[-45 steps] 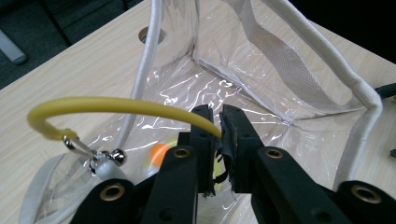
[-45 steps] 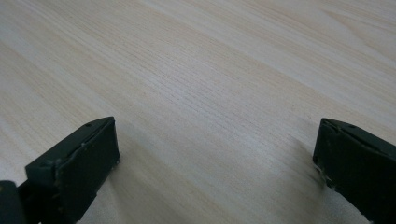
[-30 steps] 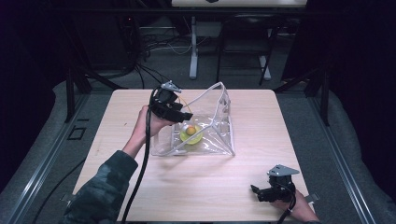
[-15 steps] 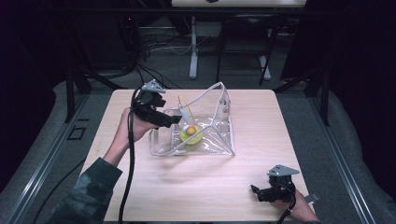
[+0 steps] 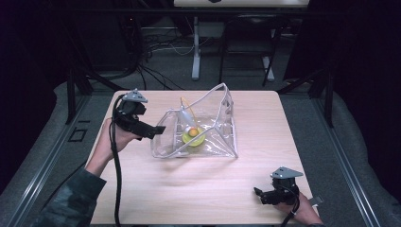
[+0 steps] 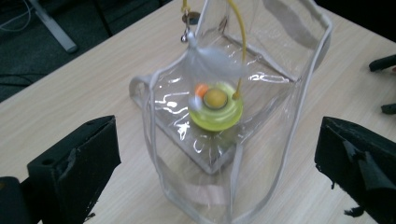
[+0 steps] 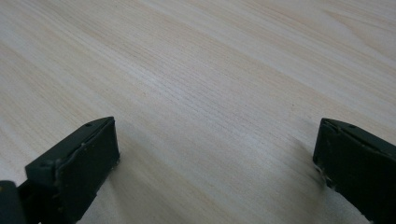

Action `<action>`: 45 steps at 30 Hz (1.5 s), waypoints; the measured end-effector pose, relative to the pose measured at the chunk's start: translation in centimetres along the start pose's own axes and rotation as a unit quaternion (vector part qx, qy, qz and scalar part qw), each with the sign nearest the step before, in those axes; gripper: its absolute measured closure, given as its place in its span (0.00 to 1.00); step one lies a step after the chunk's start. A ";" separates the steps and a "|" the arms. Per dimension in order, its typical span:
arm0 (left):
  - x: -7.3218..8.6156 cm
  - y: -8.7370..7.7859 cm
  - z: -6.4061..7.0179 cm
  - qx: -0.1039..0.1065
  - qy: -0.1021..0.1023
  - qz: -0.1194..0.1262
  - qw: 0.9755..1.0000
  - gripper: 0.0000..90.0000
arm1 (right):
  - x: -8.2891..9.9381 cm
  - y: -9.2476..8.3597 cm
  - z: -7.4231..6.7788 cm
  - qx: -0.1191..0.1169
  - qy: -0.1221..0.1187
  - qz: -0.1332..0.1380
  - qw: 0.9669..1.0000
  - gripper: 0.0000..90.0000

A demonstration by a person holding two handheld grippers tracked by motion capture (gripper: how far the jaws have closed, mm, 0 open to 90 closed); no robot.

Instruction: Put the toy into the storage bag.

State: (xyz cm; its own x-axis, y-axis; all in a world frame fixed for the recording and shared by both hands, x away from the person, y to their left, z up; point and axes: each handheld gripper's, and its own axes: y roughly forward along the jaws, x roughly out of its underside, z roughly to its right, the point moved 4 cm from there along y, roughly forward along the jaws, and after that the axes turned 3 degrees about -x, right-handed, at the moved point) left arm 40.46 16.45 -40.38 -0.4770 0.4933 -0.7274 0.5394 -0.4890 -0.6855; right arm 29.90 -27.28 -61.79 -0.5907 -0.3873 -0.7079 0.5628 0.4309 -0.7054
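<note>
A clear plastic bag (image 5: 215,127) with a white rim stands open in the middle of the wooden table. Inside it lies a yellow-green round thing (image 5: 194,137) with an orange piece on top, also seen through the plastic as the round thing (image 6: 215,111) in the left gripper view. My left gripper (image 5: 160,130) hovers just left of the bag (image 6: 261,93). Its jaws have just been opening and now stand wide, the left gripper (image 6: 217,149) pressing on nothing. My right gripper (image 5: 259,194) rests at the table's near right corner, open over bare wood (image 7: 217,149).
The table (image 5: 198,189) has bare wood in front of the bag and to its right. A yellow cord (image 6: 242,42) and a small metal pull (image 6: 189,21) hang at the bag's far side. Dark floor, cables and a stand leg (image 5: 195,52) lie beyond the far edge.
My left gripper has drawn back to the left, away from the bag's top, and its jaws have spread wide. The bag and the right gripper have stayed put.
</note>
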 end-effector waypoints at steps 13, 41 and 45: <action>4.9 0.3 -1.4 -0.007 -0.020 -0.030 0.999 0.00 | 0.0 0.0 0.0 0.000 0.000 0.000 1.000 0.00; 15.1 3.5 -2.0 -0.001 -0.087 -0.083 0.993 0.00 | 0.0 0.0 0.0 0.000 0.000 0.000 1.000 0.00; 16.2 4.3 -2.0 0.008 -0.088 -0.073 0.993 0.00 | 0.0 0.0 0.0 0.000 0.000 0.000 1.000 0.00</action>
State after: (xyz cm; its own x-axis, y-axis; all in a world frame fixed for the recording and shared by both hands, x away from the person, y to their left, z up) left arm 36.44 23.84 -55.04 -0.6645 0.4273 -0.6131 0.4445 -0.4335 -0.7839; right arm 29.91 -27.27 -61.79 -0.5908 -0.3876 -0.7076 0.5631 0.4300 -0.7057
